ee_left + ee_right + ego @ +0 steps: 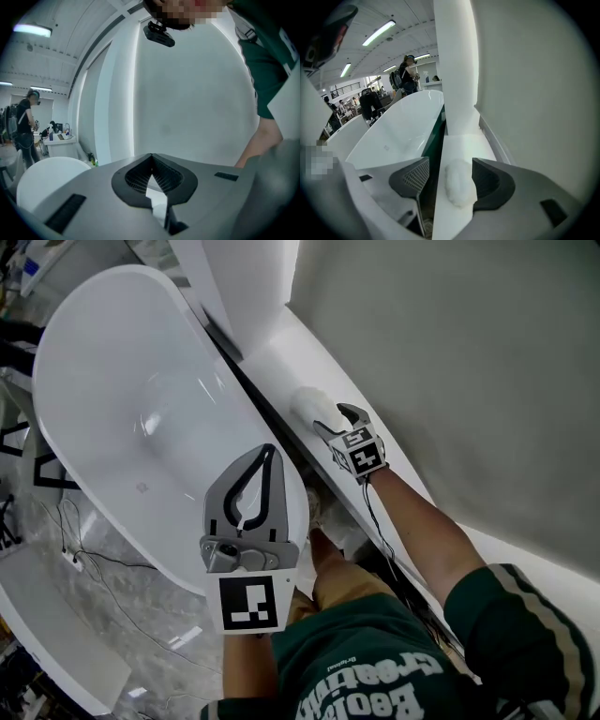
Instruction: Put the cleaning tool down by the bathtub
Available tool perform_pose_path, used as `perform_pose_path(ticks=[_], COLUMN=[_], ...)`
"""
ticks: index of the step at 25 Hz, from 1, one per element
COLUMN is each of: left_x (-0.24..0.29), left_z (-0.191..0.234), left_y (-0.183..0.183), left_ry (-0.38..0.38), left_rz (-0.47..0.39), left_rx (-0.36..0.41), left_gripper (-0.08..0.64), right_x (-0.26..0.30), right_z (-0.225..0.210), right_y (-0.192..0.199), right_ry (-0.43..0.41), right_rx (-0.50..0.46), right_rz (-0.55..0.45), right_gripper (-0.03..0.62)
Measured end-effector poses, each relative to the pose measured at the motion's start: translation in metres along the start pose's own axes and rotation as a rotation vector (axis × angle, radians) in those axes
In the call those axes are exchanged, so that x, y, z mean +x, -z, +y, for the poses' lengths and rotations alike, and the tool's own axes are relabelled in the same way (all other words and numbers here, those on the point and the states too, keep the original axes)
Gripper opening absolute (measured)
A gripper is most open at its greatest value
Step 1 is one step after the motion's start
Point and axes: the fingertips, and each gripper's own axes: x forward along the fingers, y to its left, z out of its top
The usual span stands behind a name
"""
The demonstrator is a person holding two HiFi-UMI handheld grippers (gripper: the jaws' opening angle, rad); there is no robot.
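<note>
Two grippers we hold | left gripper clenched, empty | right gripper released astride fluffy white pad on white ledge | bathtub at its left, wall at right

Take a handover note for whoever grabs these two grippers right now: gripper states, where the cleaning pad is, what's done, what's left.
Left gripper: shut, empty, held near the bathtub rim.
Right gripper: jaws apart, one on either side of the white fluffy pad.
Pad: lying on the white ledge between the bathtub and the wall. It sits close against one jaw and clear of the other.
Done: the pad is down beside the tub and appears to be released.
Left: probably just draw the right gripper back without dragging the pad along.
</note>
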Motion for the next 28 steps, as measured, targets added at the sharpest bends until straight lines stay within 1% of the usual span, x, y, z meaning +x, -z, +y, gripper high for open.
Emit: perform_pose_path(ticks=[3,5,8,12,15,22,26,28], left_x=[-0.013,-0.022,-0.038,-0.059,-0.076,-0.110,-0.134,-0.144], left_z=[-0.008,-0.012,-0.020,-0.033,-0.039,-0.049,-0.055,-0.059], left_y=[-0.016,-0.030,-0.052,-0.078,-0.097,-0.131,-0.153,-0.166], left_ry=[0.027,0.046,0.068,0.108,0.134,0.171,0.183,0.193], left_rz=[-0.011,-0.038,-0.090,-0.122,-0.162,-0.222,-0.258,-0.284], left_rx=[0.019,0.021,0.017,0.056,0.028,0.062,0.089,0.098], left_gripper=[0.005,0.005,0.005,0.005,0.005,0.005,0.005,0.005], right_x=[-0.027,-0.044,-0.074,-0.123,-0.158,-0.249,-0.315,-0.348], right_z=[0.007,0.013,0.025,0.039,0.054,0.087,0.115,0.127], right_y=[-0.020,-0.033,-0.052,-0.085,-0.110,-0.179,-0.207,-0.221], right_ry=[0.021,0.030,0.046,0.068,0.075,0.115,0.109,0.121], right_rx=[0.002,0.001,-0.032,-0.058,-0.077,-0.188,-0.201,-0.205], right_rz=[-0.054,-0.086,-0.128,-0.207,-0.274,-0.492,-0.629,-0.698], right_gripper=[0.270,0.271,0.270,0.270,0.271,0.270,0.270,0.270])
